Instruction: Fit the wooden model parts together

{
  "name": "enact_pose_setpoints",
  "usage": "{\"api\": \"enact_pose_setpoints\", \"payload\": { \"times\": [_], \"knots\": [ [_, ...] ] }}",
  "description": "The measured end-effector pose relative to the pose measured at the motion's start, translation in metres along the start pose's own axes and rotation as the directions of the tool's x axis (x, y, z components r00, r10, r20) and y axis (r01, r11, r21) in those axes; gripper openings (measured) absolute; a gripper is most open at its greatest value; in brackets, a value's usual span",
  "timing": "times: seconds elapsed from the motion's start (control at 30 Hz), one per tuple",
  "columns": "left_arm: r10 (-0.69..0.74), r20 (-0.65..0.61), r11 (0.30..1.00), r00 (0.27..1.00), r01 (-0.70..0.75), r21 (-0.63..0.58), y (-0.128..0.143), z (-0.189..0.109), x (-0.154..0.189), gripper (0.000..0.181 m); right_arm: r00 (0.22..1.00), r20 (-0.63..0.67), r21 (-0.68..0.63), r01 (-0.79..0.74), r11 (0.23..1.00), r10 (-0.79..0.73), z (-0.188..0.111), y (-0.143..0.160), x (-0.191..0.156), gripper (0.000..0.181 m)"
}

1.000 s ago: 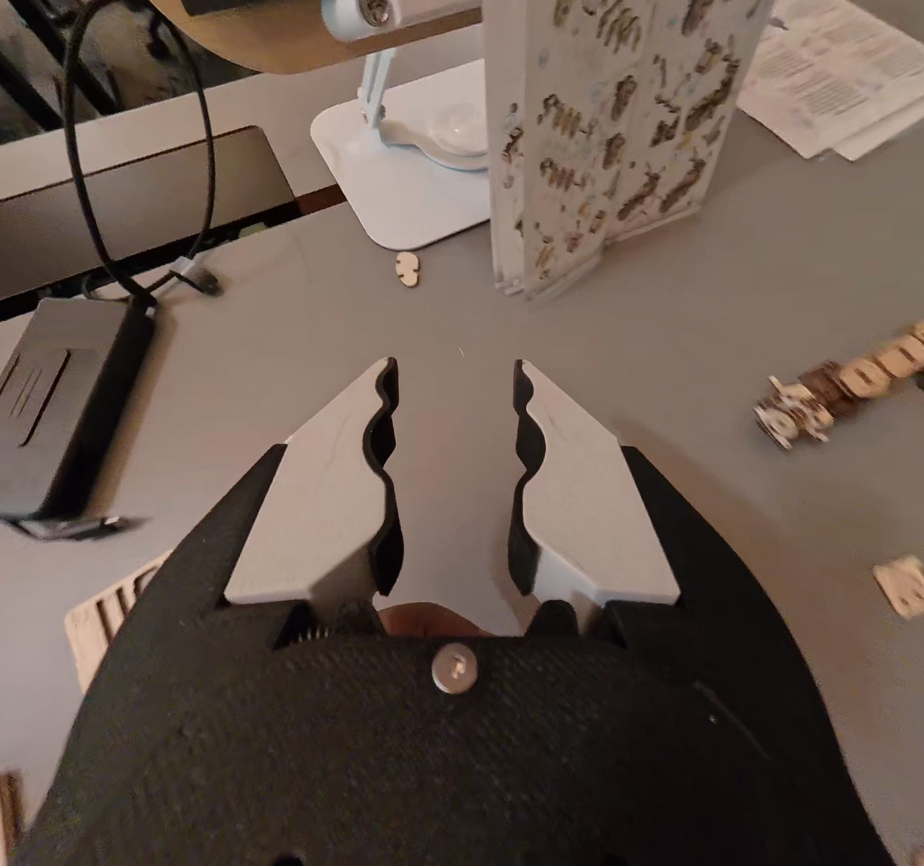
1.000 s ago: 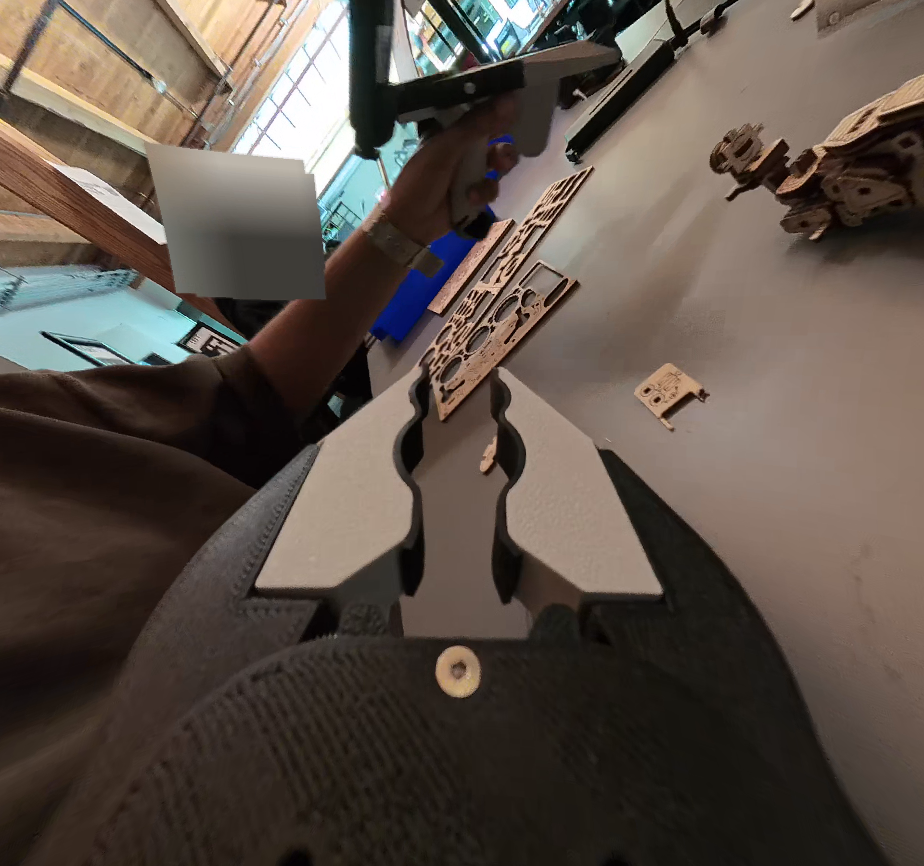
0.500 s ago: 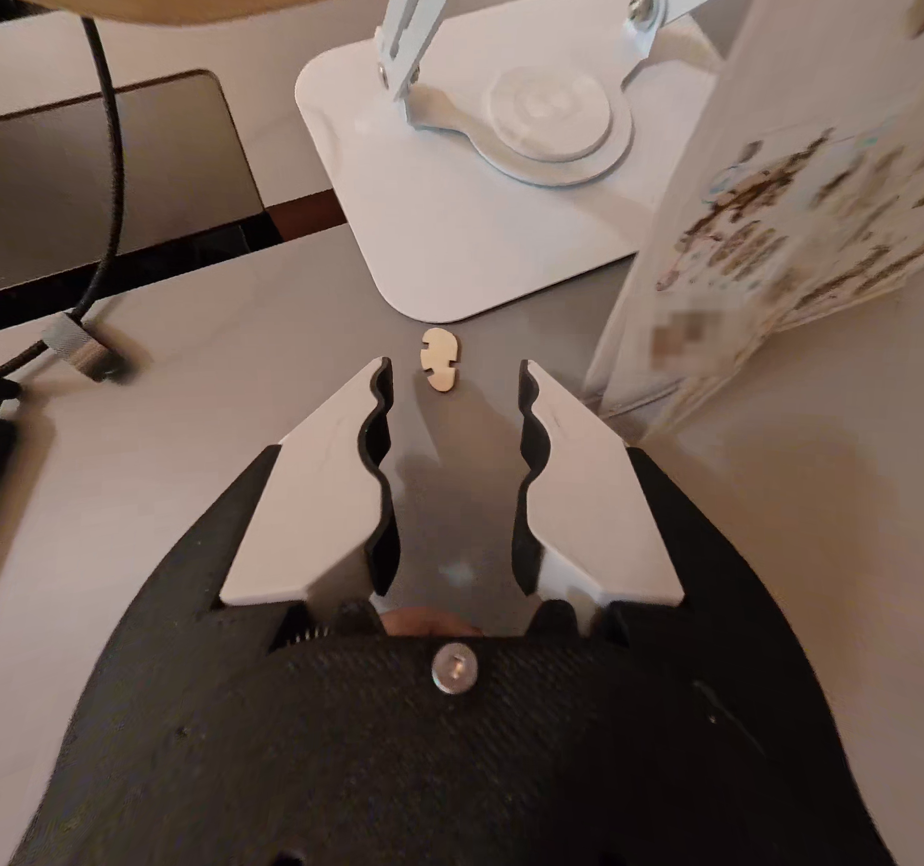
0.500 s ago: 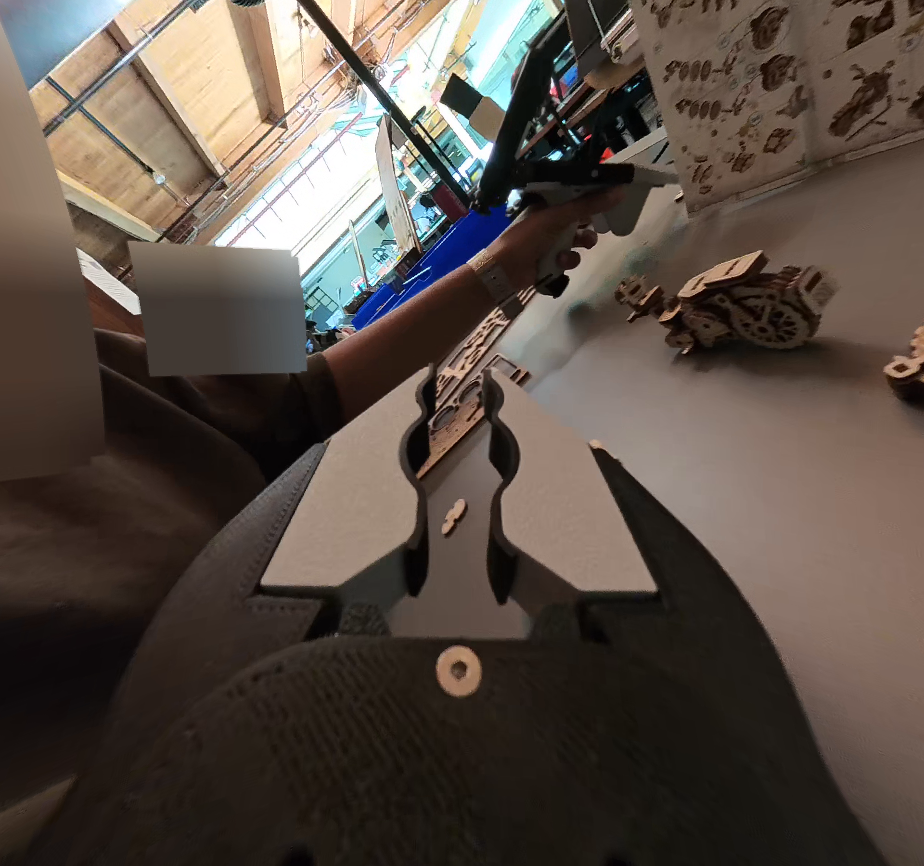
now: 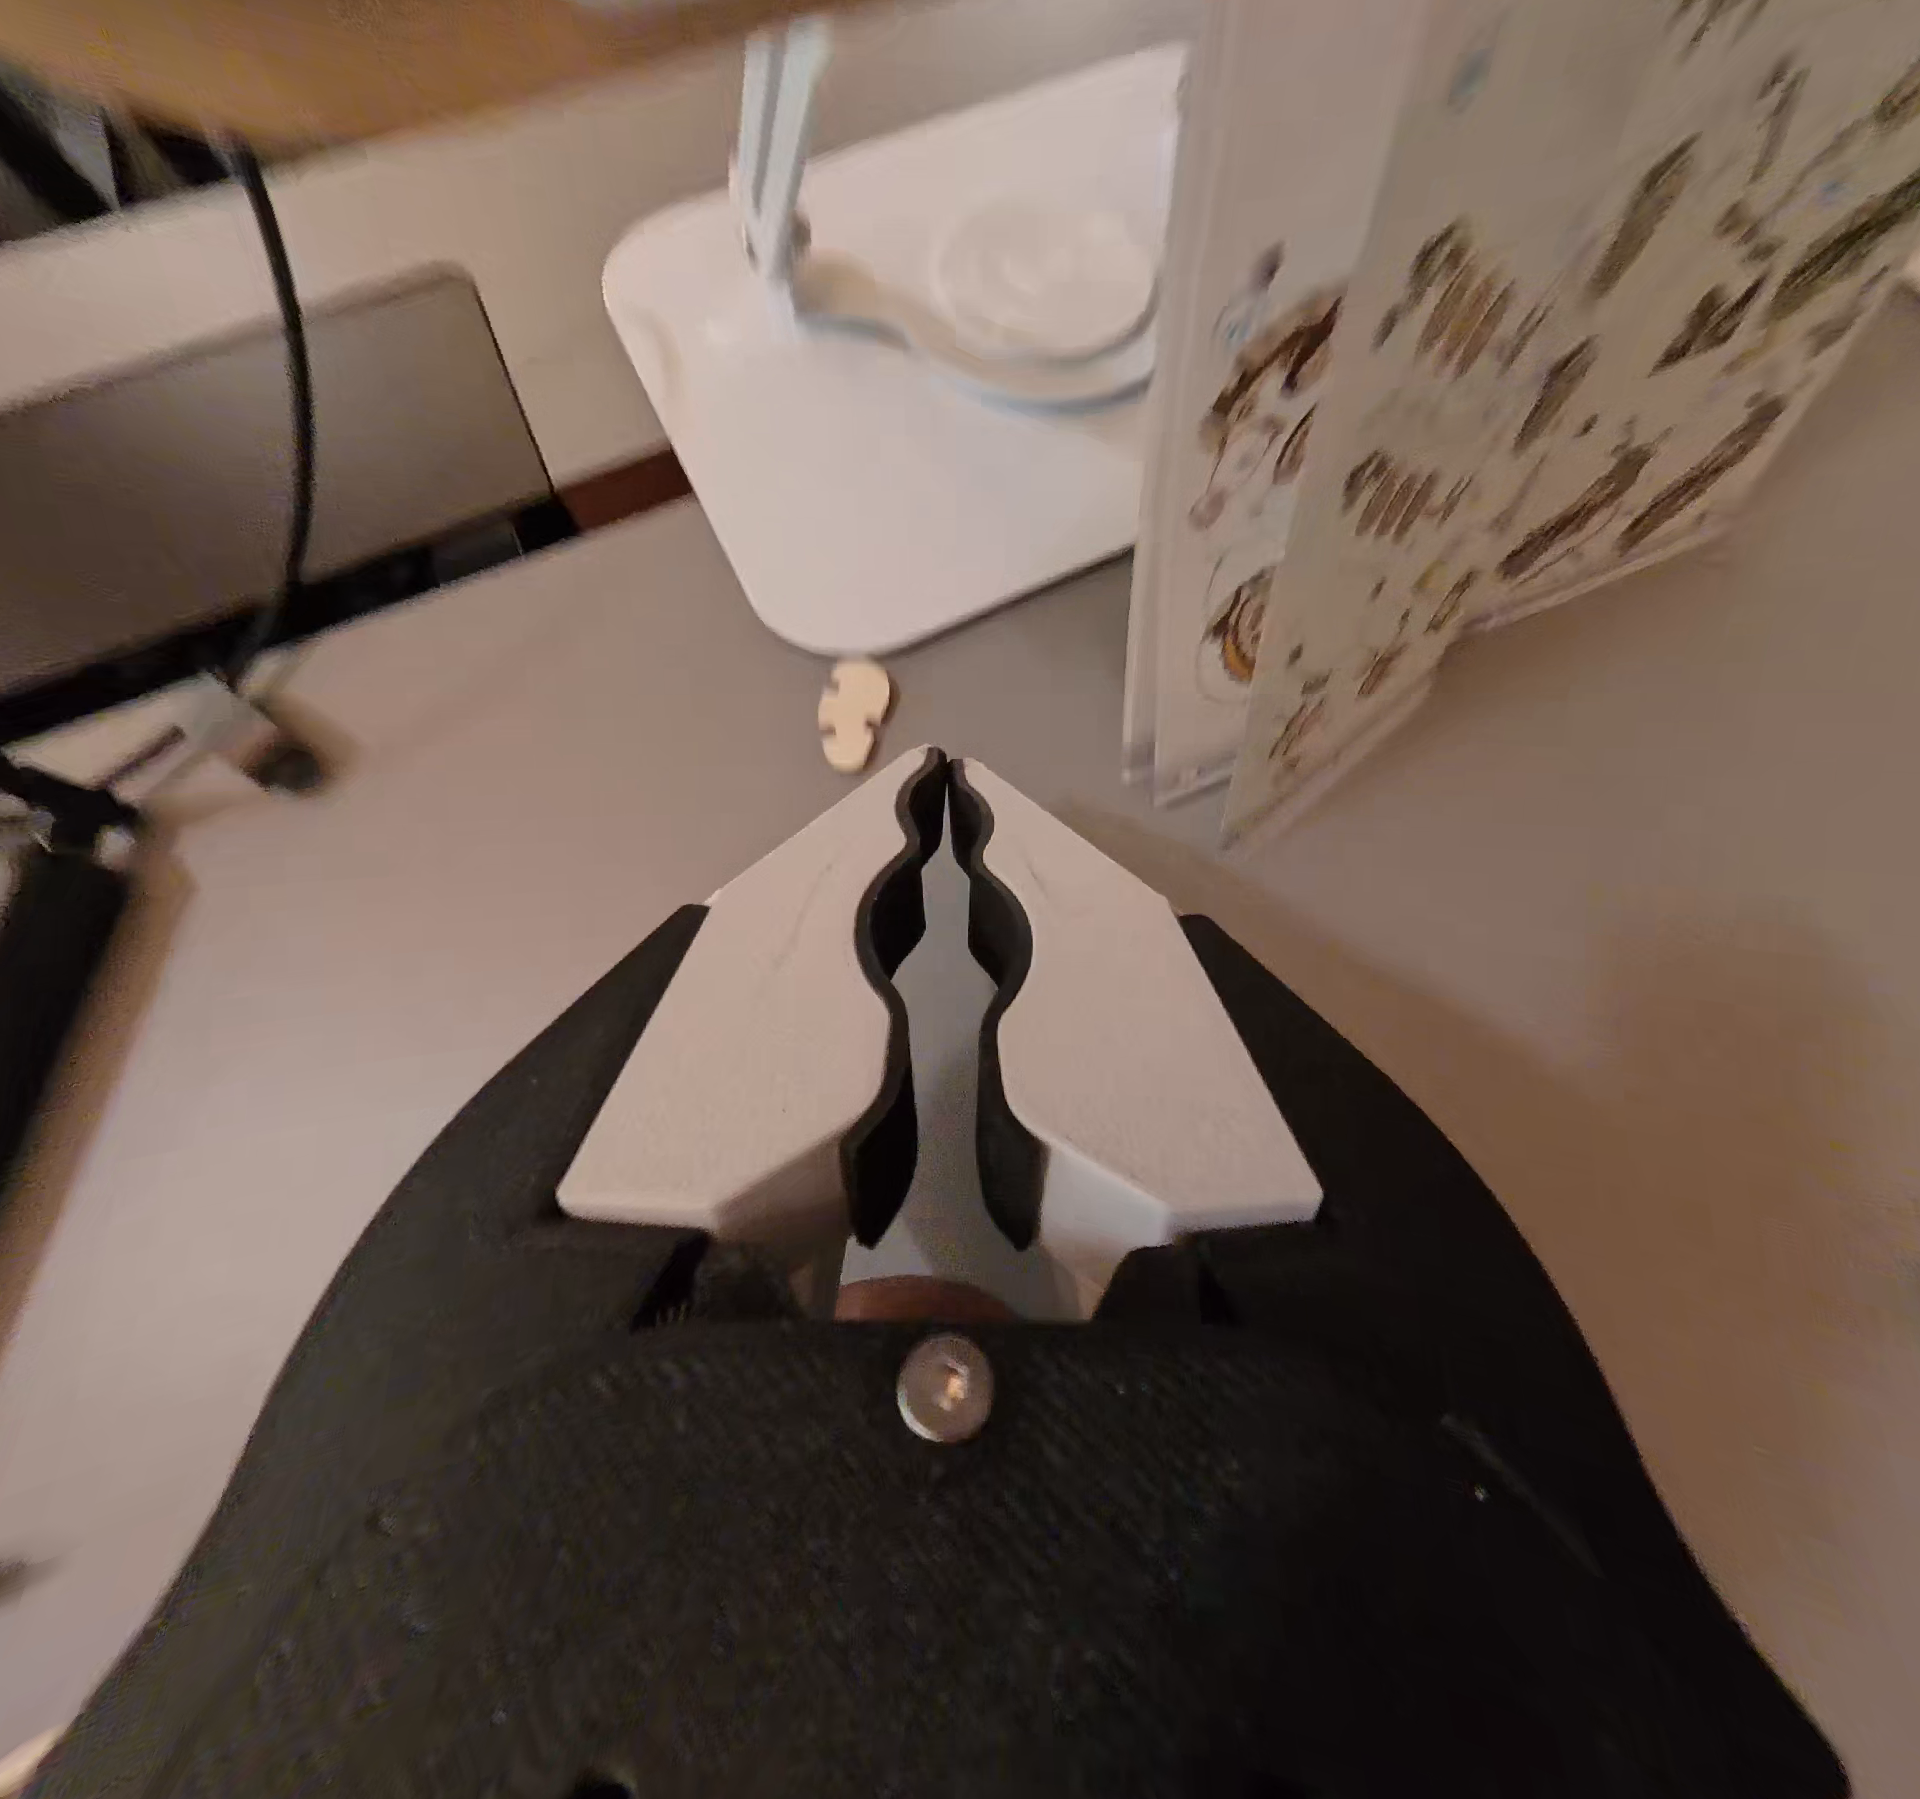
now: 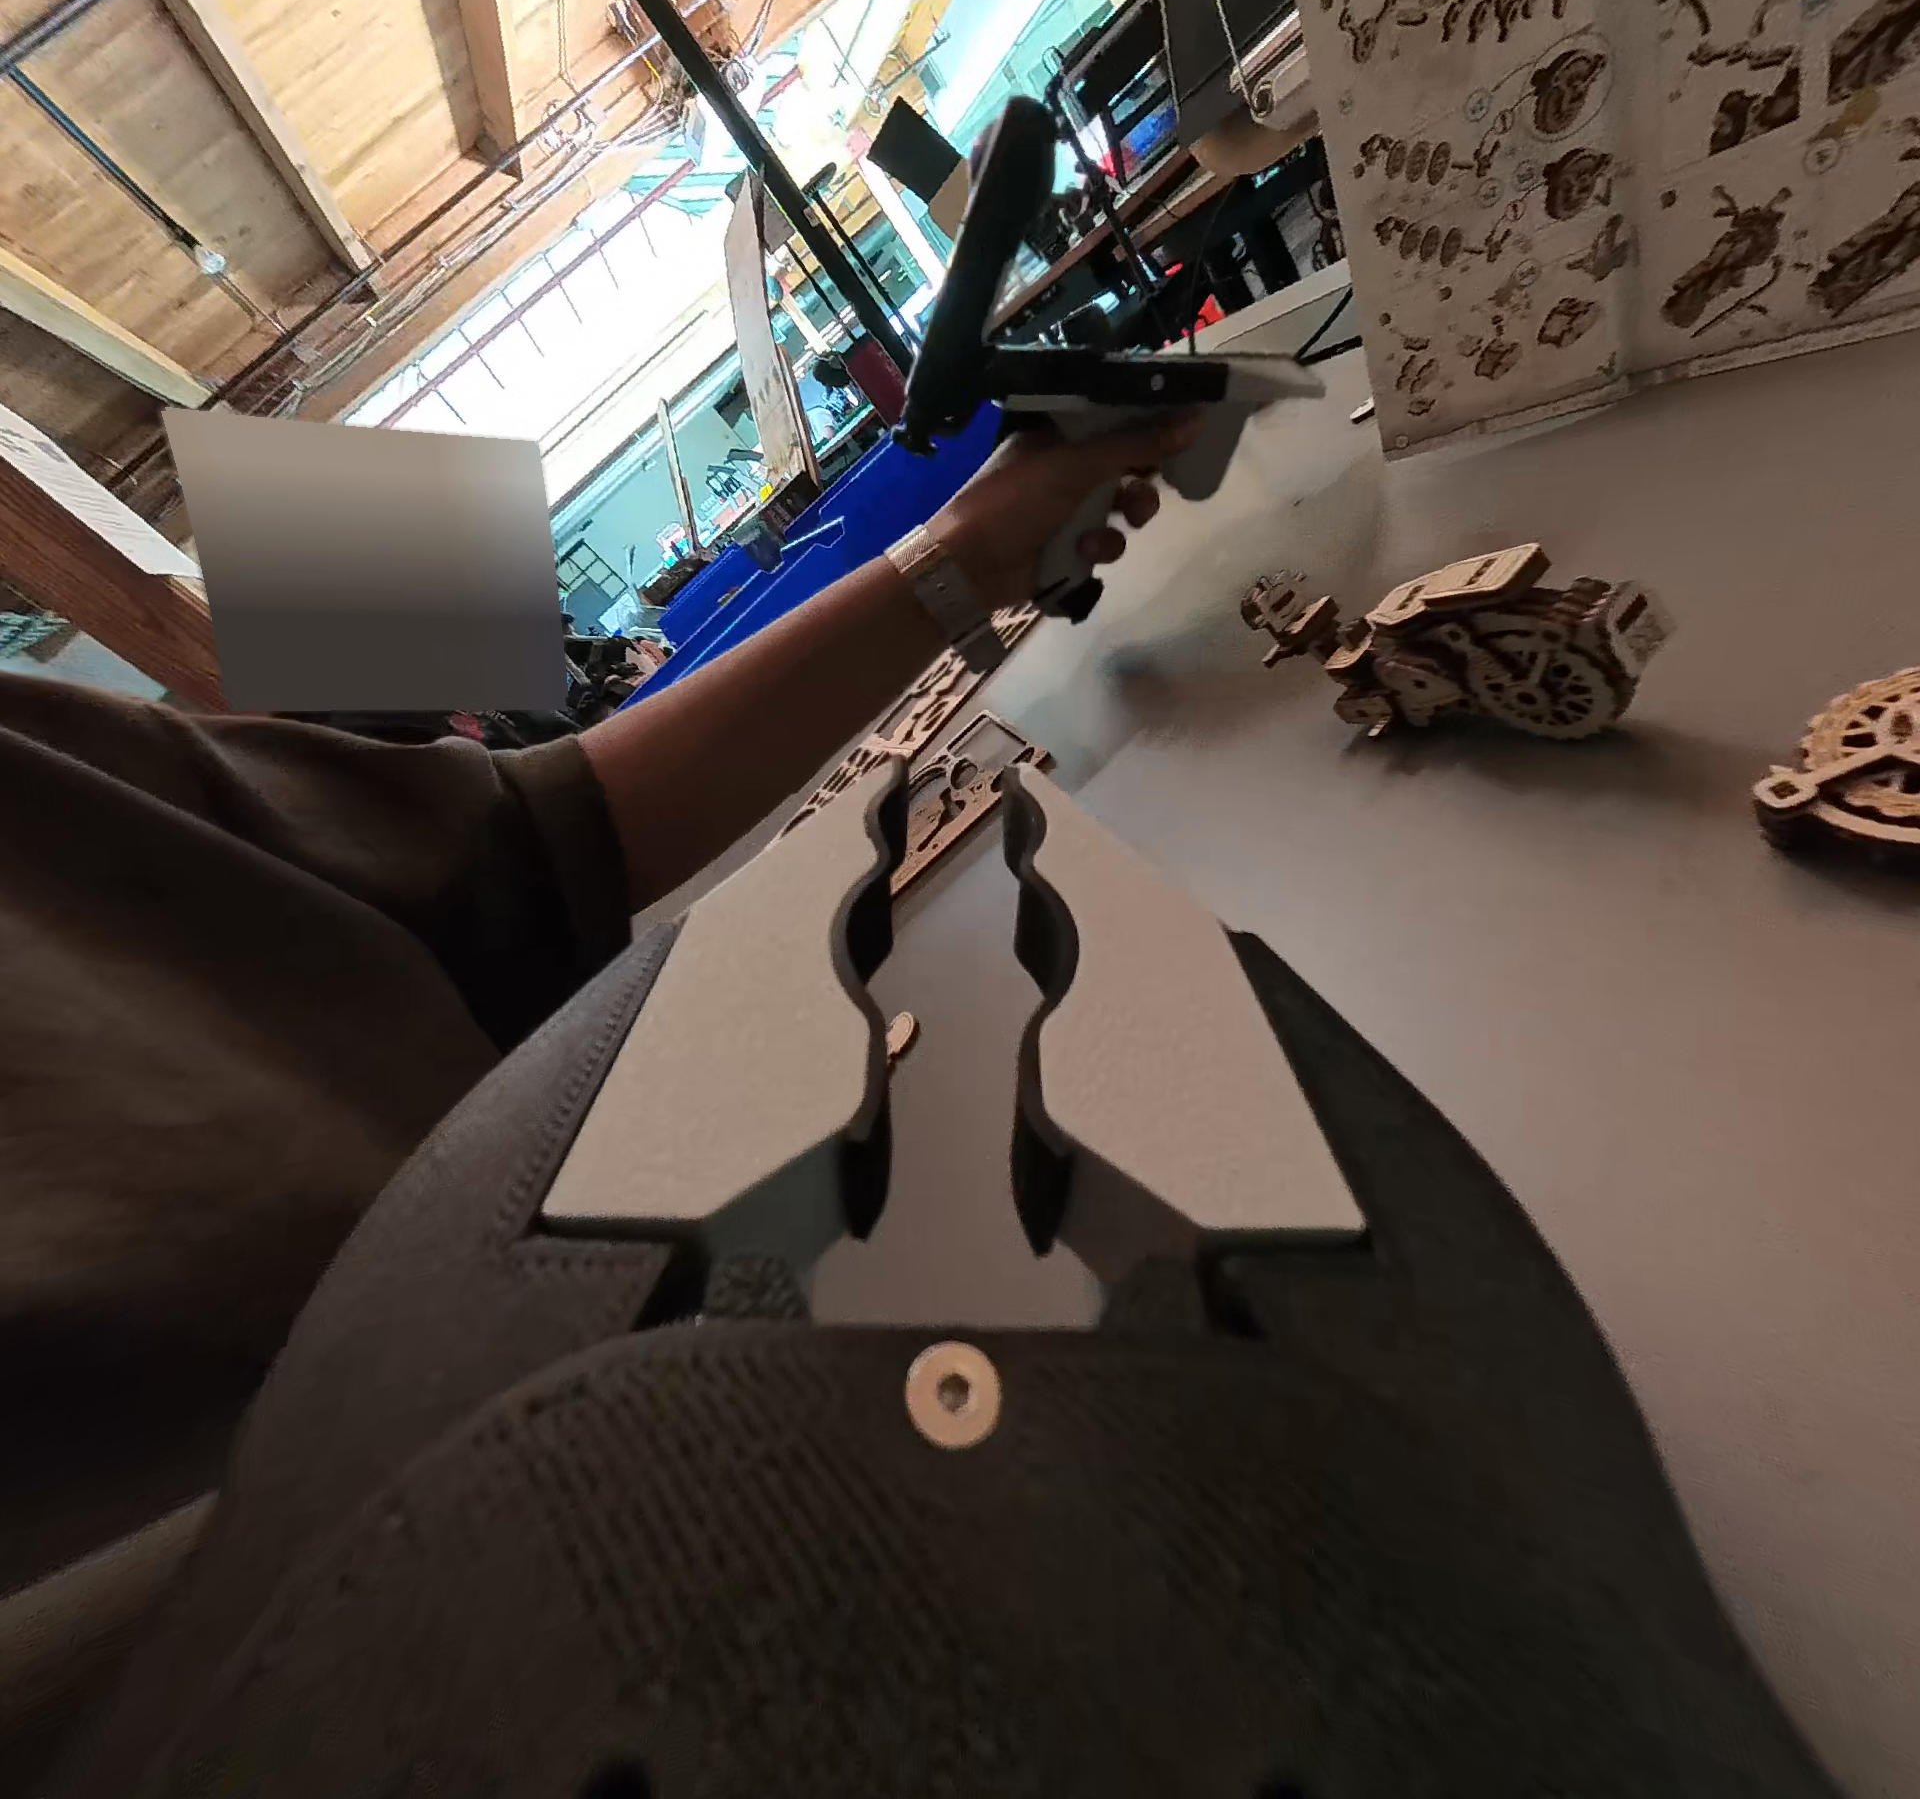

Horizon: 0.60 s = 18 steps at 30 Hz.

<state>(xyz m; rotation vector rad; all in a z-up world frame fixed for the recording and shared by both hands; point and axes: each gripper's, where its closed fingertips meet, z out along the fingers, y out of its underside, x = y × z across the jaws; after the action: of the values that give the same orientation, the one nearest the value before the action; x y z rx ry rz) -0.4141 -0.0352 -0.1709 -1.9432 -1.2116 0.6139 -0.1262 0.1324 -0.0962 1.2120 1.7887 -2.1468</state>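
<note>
A small pale wooden piece (image 5: 857, 726) lies flat on the grey table (image 5: 416, 918), just beyond and slightly left of my left gripper's (image 5: 940, 762) tips. The left gripper is shut with nothing seen between its jaws. It also shows in the right wrist view (image 6: 1299, 388), held in a hand near the booklet. My right gripper (image 6: 951, 783) is open and empty, low over the table, with a small round wooden piece (image 6: 902, 1032) lying between its fingers. A partly built wooden model (image 6: 1475, 648) and a wooden wheel part (image 6: 1860, 783) stand to its right.
A white lamp base (image 5: 883, 461) stands just behind the small piece. An upright instruction booklet (image 5: 1507, 347) is to its right. A black cable (image 5: 281, 295) and a dark device are at the left. Laser-cut wooden sheets (image 6: 935, 835) lie ahead of the right gripper. The grippers' ends are close to 35 cm from one another.
My left gripper has shut, with the small piece staying on the table just beyond its tips. The right wrist view has swung further towards the model and booklet.
</note>
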Motion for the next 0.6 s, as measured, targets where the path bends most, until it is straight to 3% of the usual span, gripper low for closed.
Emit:
{"api": "enact_pose_setpoints", "payload": {
  "times": [0.1, 0.27, 0.43, 0.5, 0.6],
  "knots": [
    [0.044, 0.050, 0.997, 0.998, -0.047, 0.054, -0.024, 0.008, -0.015, 0.019, 1.000, 0.010, -0.009, -0.006, 1.000, 0.006, 0.003, 0.003, -0.002, 0.015],
    [-0.050, 0.049, 0.997, 0.998, 0.053, -0.049, -0.009, 0.038, -0.025, 0.040, 0.996, -0.072, -0.005, 0.060, 0.998, -0.061, -0.004, -0.002, 0.008, 0.014],
    [-0.097, 0.035, 0.988, 0.995, 0.100, -0.117, 0.008, 0.045, -0.028, 0.033, 0.995, -0.094, 0.033, 0.033, 0.999, -0.030, -0.011, -0.010, 0.017, 0.013],
    [-0.110, 0.025, 0.986, 0.994, 0.112, -0.124, 0.009, 0.045, -0.029, 0.015, 0.996, -0.088, 0.037, 0.017, 0.999, -0.014, -0.011, -0.010, 0.019, 0.013],
    [-0.134, 0.001, 0.981, 0.991, 0.133, -0.141, 0.012, 0.040, -0.027, 0.014, 0.996, -0.090, 0.030, 0.020, 0.999, -0.017, -0.010, -0.009, 0.019, 0.014]
  ]
}}
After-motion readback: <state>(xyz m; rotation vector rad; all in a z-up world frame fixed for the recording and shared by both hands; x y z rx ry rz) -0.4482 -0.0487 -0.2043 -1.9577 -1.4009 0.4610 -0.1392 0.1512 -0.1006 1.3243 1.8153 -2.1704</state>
